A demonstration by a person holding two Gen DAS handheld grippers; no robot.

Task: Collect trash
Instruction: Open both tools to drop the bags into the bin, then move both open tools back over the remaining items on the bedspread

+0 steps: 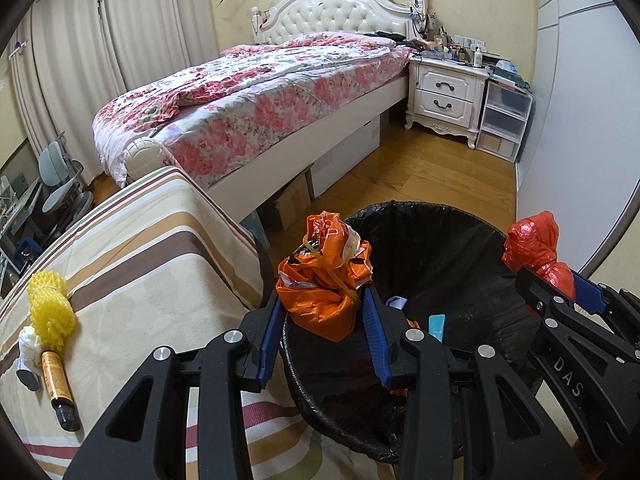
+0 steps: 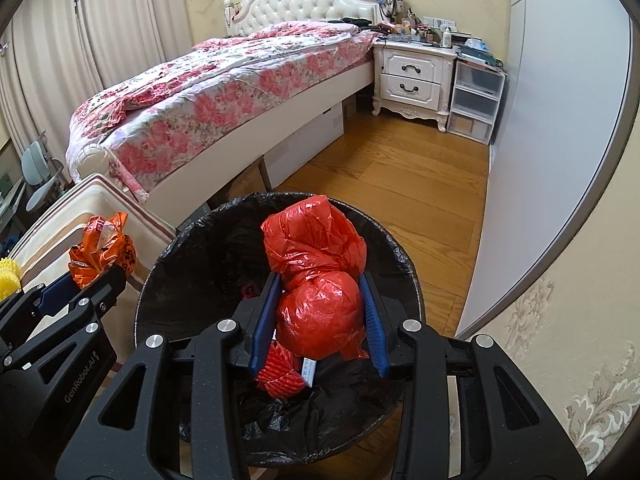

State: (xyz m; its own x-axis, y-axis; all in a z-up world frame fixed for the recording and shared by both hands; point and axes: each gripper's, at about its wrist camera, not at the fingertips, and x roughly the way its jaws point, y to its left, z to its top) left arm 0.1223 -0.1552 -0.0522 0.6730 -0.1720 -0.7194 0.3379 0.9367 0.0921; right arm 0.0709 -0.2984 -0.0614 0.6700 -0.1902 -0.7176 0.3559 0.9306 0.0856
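Note:
My left gripper [image 1: 323,300] is shut on a crumpled orange plastic bag [image 1: 324,276] and holds it over the near left rim of a black-lined trash bin [image 1: 452,248]. My right gripper [image 2: 318,312] is shut on a knotted red plastic bag [image 2: 316,276] and holds it above the open bin [image 2: 192,272]. The red bag also shows in the left wrist view [image 1: 536,248], and the orange bag in the right wrist view [image 2: 102,250]. Inside the bin lie a red net wad [image 2: 280,372] and small scraps.
A striped cushioned surface [image 1: 132,248] left of the bin holds yellow foam netting [image 1: 50,308], a white wad [image 1: 30,346] and a yellow tube [image 1: 60,388]. Behind are a floral bed [image 1: 248,96], a white nightstand [image 1: 444,92], plastic drawers [image 1: 504,120] and wooden floor [image 2: 400,184].

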